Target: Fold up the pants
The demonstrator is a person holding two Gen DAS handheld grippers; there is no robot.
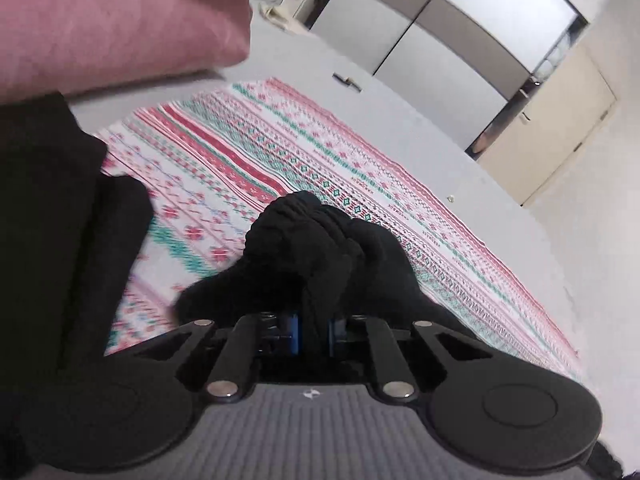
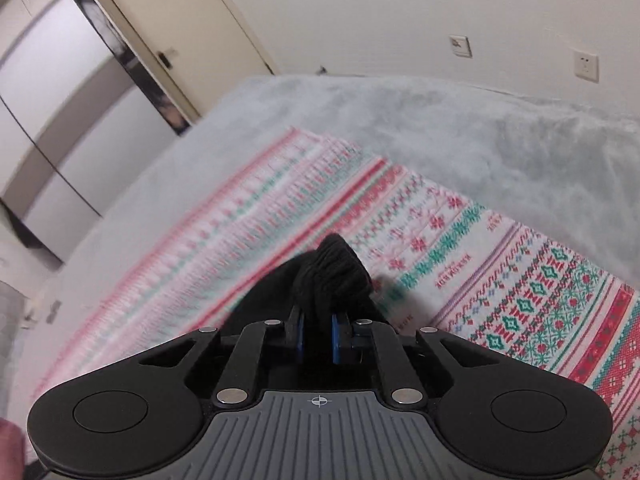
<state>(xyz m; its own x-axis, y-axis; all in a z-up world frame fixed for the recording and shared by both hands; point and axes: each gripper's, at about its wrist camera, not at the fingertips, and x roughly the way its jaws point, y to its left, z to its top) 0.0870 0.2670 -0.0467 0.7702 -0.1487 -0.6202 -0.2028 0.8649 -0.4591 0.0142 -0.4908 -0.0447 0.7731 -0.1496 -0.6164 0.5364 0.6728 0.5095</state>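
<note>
The black pants [image 1: 316, 240] bunch up between the blue pads of my left gripper [image 1: 314, 326], which is shut on them and holds them above the patterned cloth [image 1: 248, 160]. More black fabric [image 1: 60, 220] hangs at the left of that view. In the right wrist view my right gripper [image 2: 318, 334] is shut on a ribbed black edge of the pants [image 2: 332, 276], lifted over the same patterned cloth [image 2: 520, 280].
The red, green and white patterned cloth lies on a grey fleecy bed cover [image 2: 480, 136]. Pink pillows [image 1: 120, 20] are stacked at the far left. A wardrobe [image 1: 440, 32] and a door [image 2: 180, 12] stand beyond the bed.
</note>
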